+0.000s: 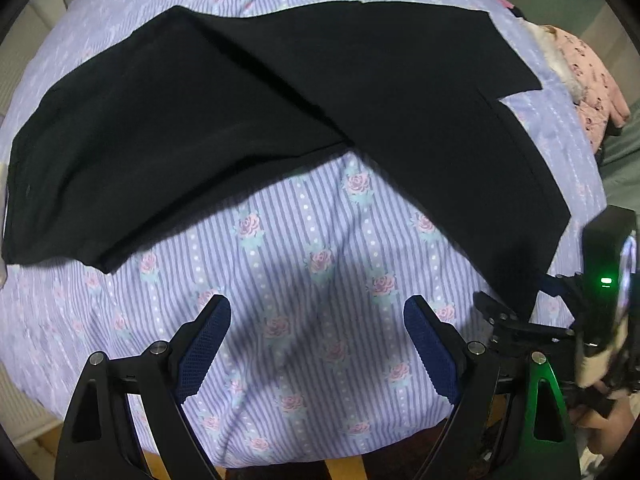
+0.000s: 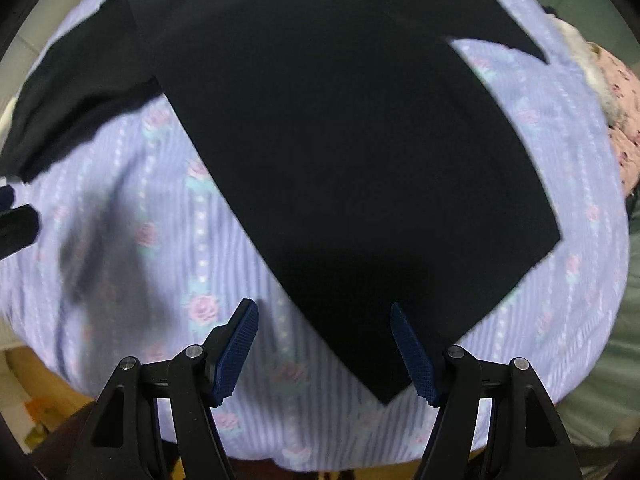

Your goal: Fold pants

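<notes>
Black pants [image 1: 248,120] lie spread on a lilac striped floral bedsheet [image 1: 312,280], legs splayed in an inverted V. My left gripper [image 1: 318,316] is open and empty, hovering over bare sheet between the two legs. My right gripper [image 2: 324,320] is open and empty, hovering just above the near hem corner of the right leg [image 2: 360,200]; the other leg [image 2: 72,92] runs off to the left. The right gripper's body [image 1: 600,280] shows at the right edge of the left wrist view, by that leg's hem.
A pink floral garment [image 1: 588,80] lies at the bed's far right edge, also in the right wrist view [image 2: 624,120]. The bed's near edge and wooden frame [image 1: 344,468] sit just below the grippers. Part of the left gripper [image 2: 16,224] shows at the left edge.
</notes>
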Available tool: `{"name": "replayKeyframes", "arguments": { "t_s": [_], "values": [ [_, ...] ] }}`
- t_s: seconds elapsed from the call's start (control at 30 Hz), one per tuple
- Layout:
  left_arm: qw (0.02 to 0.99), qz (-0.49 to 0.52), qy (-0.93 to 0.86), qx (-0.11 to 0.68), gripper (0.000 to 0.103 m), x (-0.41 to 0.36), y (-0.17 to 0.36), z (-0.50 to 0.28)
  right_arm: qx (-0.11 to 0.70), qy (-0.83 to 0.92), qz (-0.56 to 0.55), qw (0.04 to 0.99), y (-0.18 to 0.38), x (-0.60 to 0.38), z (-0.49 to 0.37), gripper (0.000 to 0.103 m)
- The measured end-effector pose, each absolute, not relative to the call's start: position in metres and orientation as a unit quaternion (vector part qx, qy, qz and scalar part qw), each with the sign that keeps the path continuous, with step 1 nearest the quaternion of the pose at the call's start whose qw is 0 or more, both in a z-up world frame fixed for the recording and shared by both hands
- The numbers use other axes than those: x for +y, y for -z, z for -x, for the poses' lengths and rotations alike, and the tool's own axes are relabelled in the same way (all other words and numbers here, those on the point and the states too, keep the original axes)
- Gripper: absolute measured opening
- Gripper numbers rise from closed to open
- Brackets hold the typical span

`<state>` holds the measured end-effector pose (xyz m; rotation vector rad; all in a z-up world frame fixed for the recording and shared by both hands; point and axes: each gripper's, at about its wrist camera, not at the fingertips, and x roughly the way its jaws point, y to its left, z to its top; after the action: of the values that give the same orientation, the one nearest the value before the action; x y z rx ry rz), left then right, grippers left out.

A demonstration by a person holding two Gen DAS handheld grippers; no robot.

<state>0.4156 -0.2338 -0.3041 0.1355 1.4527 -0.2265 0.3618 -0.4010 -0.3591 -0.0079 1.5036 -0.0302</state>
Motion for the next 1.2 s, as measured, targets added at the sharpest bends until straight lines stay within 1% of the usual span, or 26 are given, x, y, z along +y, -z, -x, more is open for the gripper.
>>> {"name": "replayKeyframes", "arguments": {
  "t_s": [0.2,0.23,0.27,0.3,0.33,0.37,0.4,0.53,0.63,0.73,0.8,0.9,1.0,1.2],
  "values": [
    [0.735,-0.066,0.093,0.669,0.089,-0.24,0.306,-0.419,0.687,-0.013,0.058,0.724,0.38,-0.394,-0.371,0.068],
    [0.734,-0.066,0.094,0.67,0.089,-0.242,0.305,-0.421,0.685,-0.02,0.062,0.726,0.378,-0.393,-0.371,0.061],
    [0.734,-0.066,0.094,0.669,0.089,-0.244,0.306,-0.423,0.682,-0.028,0.064,0.728,0.376,-0.393,-0.371,0.048],
    [0.734,-0.064,0.094,0.67,0.089,-0.245,0.305,-0.425,0.682,-0.036,0.065,0.727,0.371,-0.393,-0.371,0.04],
    [0.734,-0.06,0.096,0.67,0.089,-0.247,0.305,-0.428,0.679,-0.045,0.063,0.73,0.362,-0.394,-0.371,0.019],
    [0.736,-0.053,0.097,0.668,0.089,-0.247,0.303,-0.432,0.674,-0.045,0.063,0.735,0.355,-0.396,-0.371,0.002],
    [0.739,-0.048,0.097,0.665,0.089,-0.247,0.3,-0.436,0.663,-0.033,0.075,0.744,0.342,-0.399,-0.372,0.002],
    [0.756,-0.04,0.096,0.646,0.089,-0.25,0.284,-0.454,0.618,-0.005,0.061,0.784,0.29,-0.427,-0.385,0.002],
    [0.779,-0.039,0.096,0.618,0.089,-0.257,0.265,-0.471,0.566,0.03,0.051,0.822,0.242,-0.459,-0.407,0.002],
    [0.805,-0.038,0.1,0.584,0.089,-0.268,0.239,-0.492,0.528,0.054,0.054,0.846,0.211,-0.489,-0.44,0.002],
    [0.818,-0.037,0.101,0.565,0.089,-0.276,0.227,-0.503,0.509,0.065,0.059,0.856,0.203,-0.497,-0.475,0.002],
    [0.83,-0.03,0.107,0.547,0.089,-0.29,0.214,-0.525,0.49,0.075,0.068,0.866,0.197,-0.513,-0.526,0.002],
    [0.833,-0.036,0.105,0.542,0.089,-0.308,0.214,-0.547,0.487,0.079,0.079,0.866,0.204,-0.53,-0.579,0.002],
    [0.83,-0.044,0.096,0.548,0.089,-0.331,0.231,-0.576,0.53,0.071,0.095,0.84,0.253,-0.559,-0.651,0.002]
  ]
}}
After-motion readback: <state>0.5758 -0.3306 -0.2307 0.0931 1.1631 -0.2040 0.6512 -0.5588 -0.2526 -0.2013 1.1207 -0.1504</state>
